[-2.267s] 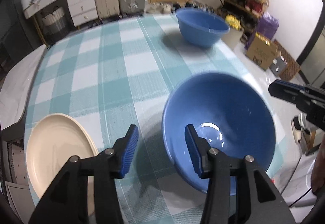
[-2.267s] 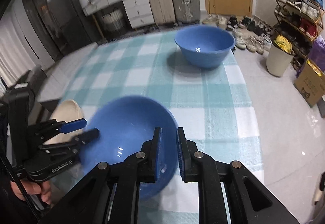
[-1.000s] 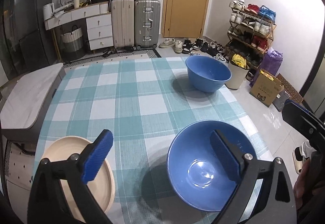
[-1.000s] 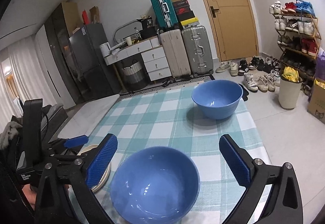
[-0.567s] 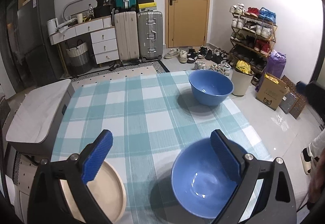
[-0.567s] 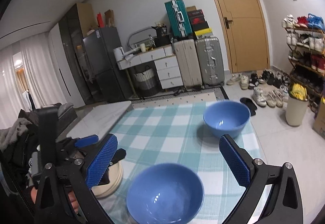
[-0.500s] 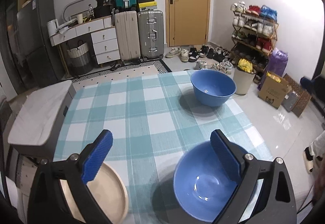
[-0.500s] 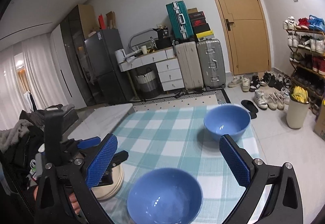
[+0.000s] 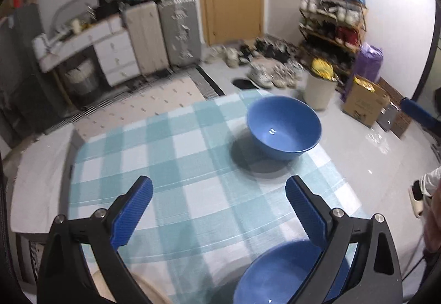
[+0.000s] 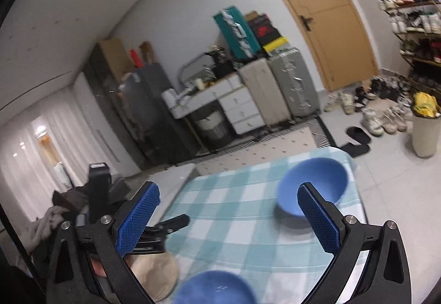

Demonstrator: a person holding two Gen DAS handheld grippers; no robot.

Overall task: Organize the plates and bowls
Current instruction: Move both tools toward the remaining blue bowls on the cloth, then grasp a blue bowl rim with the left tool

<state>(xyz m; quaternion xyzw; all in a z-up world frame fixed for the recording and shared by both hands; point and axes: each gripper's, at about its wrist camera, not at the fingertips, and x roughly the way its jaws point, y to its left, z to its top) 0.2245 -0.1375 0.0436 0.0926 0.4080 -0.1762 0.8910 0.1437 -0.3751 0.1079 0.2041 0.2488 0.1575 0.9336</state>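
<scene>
A counter (image 9: 193, 188) under a teal-and-white checked woven cloth carries two smooth, round blue bowls, the far bowl (image 9: 284, 127) near its far right corner, the near bowl (image 9: 278, 276) beside a cream plate (image 10: 154, 276). Both the left hand-held gripper (image 9: 217, 210) and the right hand-held gripper (image 10: 228, 218) hang spread wide, empty, touching nothing.

no readable text, labels or signs

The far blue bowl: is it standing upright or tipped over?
Upright. The far blue bowl rests on its base on the checked tablecloth, opening upward, inside empty.
</scene>
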